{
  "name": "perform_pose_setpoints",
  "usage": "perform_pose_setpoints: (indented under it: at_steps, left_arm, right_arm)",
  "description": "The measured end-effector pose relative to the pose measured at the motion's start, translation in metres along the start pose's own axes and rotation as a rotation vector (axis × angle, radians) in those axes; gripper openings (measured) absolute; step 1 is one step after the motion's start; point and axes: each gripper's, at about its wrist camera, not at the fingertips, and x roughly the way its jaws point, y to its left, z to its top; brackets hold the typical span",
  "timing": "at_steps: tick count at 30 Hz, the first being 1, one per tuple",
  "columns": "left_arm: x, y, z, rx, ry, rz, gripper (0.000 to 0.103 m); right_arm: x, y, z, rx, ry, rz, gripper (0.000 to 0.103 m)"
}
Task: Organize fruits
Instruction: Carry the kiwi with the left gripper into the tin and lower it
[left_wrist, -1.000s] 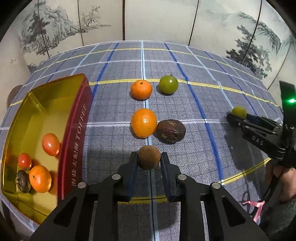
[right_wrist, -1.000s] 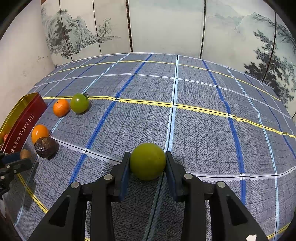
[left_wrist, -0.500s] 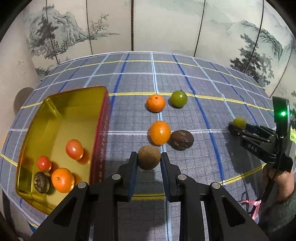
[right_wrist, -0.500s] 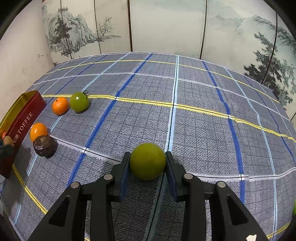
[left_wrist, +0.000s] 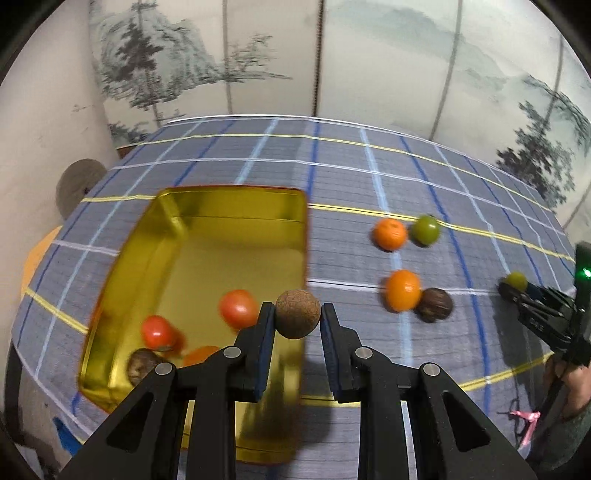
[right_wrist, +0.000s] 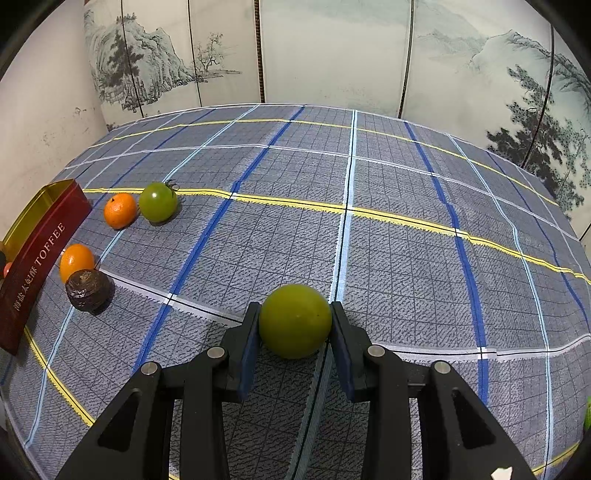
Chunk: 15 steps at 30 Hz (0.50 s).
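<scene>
Fruits, sorted by hand, two grippers at work. Left gripper (left_wrist: 297, 315) closed on a round brown fruit (left_wrist: 297, 314), matte and rough-skinned, pinched between the blue-lined pads; it hangs over the right rim of the gold tin (left_wrist: 207, 236). Right gripper (right_wrist: 294, 323) closed on a yellow-green fruit (right_wrist: 294, 320), smooth, small dark speck on its skin, held low over the checked cloth (right_wrist: 388, 236); whether it touches the cloth, cannot tell.

Inside the tin, left wrist view: two red tomatoes (left_wrist: 238, 307), one nearer the middle, one toward the near-left corner; below them a dark wrinkled fruit (left_wrist: 142, 363) and an orange one partly hidden behind the left finger. All blurred. From the right wrist view the tin's outer wall is dark red and lettered TOFFEE.

On the cloth to the right of the tin, four fruits in two pairs. Far pair: a tangerine (right_wrist: 120, 209) just beside a green tomato (right_wrist: 158, 202) with its stem on, lying along a yellow stripe. Near pair: an orange (right_wrist: 76, 261) touching a dark brown wrinkled fruit (right_wrist: 88, 290).

Cloth is grey-blue with blue, white and yellow lines. Behind the table stands a folding screen (right_wrist: 332, 48) painted with ink mountains and pines.
</scene>
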Motion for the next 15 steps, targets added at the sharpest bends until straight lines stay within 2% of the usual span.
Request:
perform_pose_setpoints:
  at_steps: [9,15]
  left_arm:
    - [0.007,0.051,-0.005,-0.074,0.015,0.088,0.026]
    - [0.014,0.07,-0.011,-0.1,0.036,0.121,0.026]
  right_arm:
    - [0.0,0.001,0.0,-0.001,0.0,-0.001,0.034]
    - [0.0,0.001,0.0,-0.002,0.001,-0.003,0.034]
